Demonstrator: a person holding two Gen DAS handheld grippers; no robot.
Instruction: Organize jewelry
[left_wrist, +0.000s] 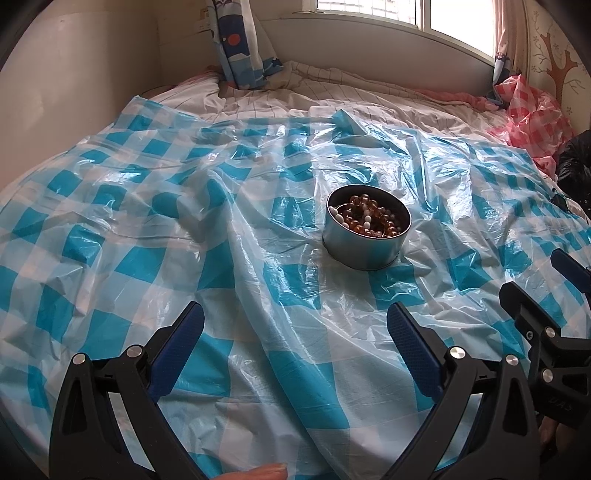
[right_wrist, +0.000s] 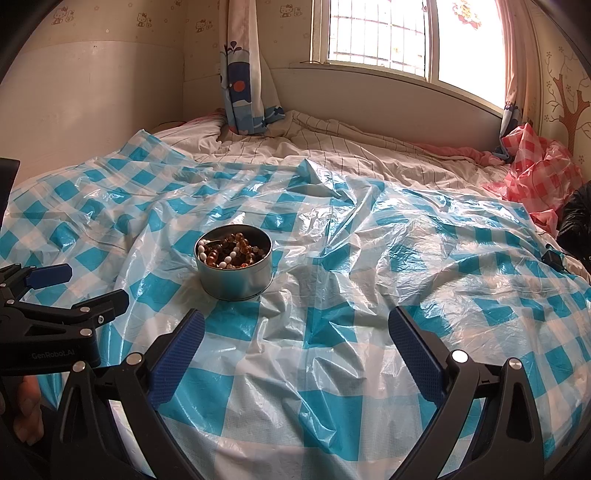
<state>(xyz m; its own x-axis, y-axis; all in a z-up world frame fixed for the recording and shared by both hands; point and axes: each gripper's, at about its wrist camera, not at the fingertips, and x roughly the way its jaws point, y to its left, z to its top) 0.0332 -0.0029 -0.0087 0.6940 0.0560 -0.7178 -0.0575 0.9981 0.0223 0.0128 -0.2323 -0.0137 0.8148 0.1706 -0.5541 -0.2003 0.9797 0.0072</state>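
Observation:
A round metal tin (left_wrist: 364, 253) stands on the blue-and-white checked plastic sheet (left_wrist: 147, 229) on the bed. It holds amber bead strings (left_wrist: 364, 214) mixed with white beads. The tin also shows in the right wrist view (right_wrist: 236, 282) with the beads (right_wrist: 232, 251) inside. My left gripper (left_wrist: 295, 325) is open and empty, well short of the tin, which lies ahead and slightly right. My right gripper (right_wrist: 295, 328) is open and empty, with the tin ahead to its left. Each gripper appears at the edge of the other's view, the right one in the left wrist view (left_wrist: 546, 291) and the left one in the right wrist view (right_wrist: 77, 288).
A crumpled red-and-white checked plastic sheet (right_wrist: 535, 173) lies at the far right of the bed. A black bag (right_wrist: 576, 221) sits beside it. A striped quilt (right_wrist: 332, 144) covers the back of the bed below the window. A blue curtain (right_wrist: 243, 85) hangs at the back wall.

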